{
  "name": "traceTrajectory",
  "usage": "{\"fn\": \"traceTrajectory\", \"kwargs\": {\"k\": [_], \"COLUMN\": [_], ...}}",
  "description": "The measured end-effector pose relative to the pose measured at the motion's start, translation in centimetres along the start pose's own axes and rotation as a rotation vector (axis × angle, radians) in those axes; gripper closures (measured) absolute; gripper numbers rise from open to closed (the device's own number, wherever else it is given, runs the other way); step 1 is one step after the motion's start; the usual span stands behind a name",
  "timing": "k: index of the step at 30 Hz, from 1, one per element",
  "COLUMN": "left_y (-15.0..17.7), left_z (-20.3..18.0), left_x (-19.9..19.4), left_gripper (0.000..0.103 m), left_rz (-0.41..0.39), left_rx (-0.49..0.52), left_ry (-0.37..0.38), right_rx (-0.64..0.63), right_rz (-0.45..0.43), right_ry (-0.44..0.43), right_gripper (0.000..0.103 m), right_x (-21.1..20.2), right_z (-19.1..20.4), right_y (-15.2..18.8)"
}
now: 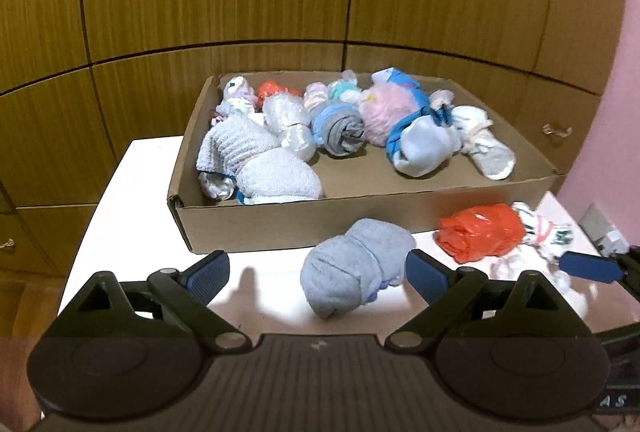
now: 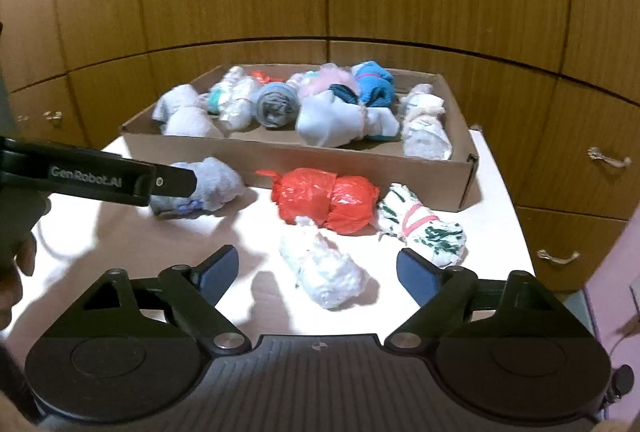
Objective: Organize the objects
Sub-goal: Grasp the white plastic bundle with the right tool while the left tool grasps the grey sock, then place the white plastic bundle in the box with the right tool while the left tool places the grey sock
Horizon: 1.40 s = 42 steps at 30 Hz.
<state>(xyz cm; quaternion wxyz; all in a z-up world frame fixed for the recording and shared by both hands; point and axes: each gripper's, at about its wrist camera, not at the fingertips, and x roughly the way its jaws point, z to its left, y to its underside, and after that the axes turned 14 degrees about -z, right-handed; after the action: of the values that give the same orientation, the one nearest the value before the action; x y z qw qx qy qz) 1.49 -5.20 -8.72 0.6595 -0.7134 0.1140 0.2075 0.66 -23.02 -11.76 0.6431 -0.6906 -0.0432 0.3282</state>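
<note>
Left hand-held gripper (image 2: pixel 192 188) arm hides part of grey sock roll (image 2: pixel 216 184); bundles in box (image 2: pixel 440 168) blurred.

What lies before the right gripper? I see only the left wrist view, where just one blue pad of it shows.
Observer: A white plastic bundle lies between the open fingers of the right gripper, not pinched.
Operator: How many bundles remain outside the box?
Observer: Four: that one, a grey sock roll, a red bag bundle and a green-printed bundle, all on the white table.
</note>
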Motion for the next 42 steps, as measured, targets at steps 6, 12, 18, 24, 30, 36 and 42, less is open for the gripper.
{"fn": "traceTrajectory", "kwargs": {"k": [6, 12, 18, 24, 30, 36, 42], "left_y": [0.1, 0.0, 0.0, 0.0, -0.3, -0.5, -0.7], "left_z": [-0.8, -1.3, -1.7, -2.0, -2.5, -2.0, -1.1], "left_x": [1.4, 2.0, 2.2, 2.2, 1.6, 0.7, -0.9], "left_gripper": [0.008, 0.01, 0.019, 0.038, 0.06, 0.067, 0.068], "left_rz": [0.012, 0.006, 0.011, 0.018, 0.009, 0.003, 0.001], "left_rx": [0.011, 0.027, 0.029, 0.036, 0.056, 0.065, 0.051], "left_ry": [0.001, -0.001, 0.014, 0.046, 0.075, 0.08, 0.088], "right_rx": [0.035, 0.035, 0.02, 0.008, 0.005, 0.001, 0.012], "right_rz": [0.009, 0.013, 0.001, -0.013, -0.027, -0.042, -0.048], "right_ry": [0.03, 0.049, 0.039, 0.033, 0.012, -0.003, -0.019], "right_gripper": [0.017, 0.03, 0.046, 0.051, 0.053, 0.054, 0.055], "right_x": [0.5, 0.8, 0.7, 0.4, 0.0, -1.0, -2.2], "right_z": [0.8, 0.9, 1.0, 0.9, 0.8, 0.8, 0.4], "right_y": [0.5, 0.7, 0.7, 1.0, 0.9, 0.8, 0.9]}}
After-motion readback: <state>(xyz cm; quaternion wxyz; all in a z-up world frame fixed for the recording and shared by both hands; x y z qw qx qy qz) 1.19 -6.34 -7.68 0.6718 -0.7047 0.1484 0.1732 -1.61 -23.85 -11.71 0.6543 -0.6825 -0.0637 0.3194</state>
